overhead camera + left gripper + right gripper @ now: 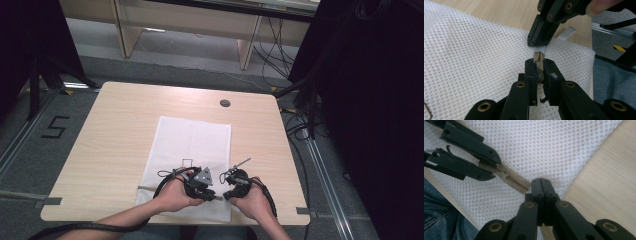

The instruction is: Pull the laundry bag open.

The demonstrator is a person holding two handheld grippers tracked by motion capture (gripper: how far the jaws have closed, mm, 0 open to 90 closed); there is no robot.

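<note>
A white mesh bag [192,142] lies flat on the wooden table [115,130], its beige zipper [515,182] along the near edge. My left gripper [212,196] is shut on the zipper pull [539,58], and the slider [504,173] sits just outside its jaws. My right gripper [226,195] faces it from the right, a short way along the zipper. In the right gripper view my right gripper [541,185] is shut on the bag's edge at the zipper's end. The left gripper view shows my left gripper [539,67] and, beyond it, the right gripper [539,44] pinching a pale tab.
The person's hands and forearms come over the near table edge, and blue trousers [439,220] lie below it. A round cable hole [225,103] is at the table's far side. Black curtains and stands flank the table, with cables on the floor to the right.
</note>
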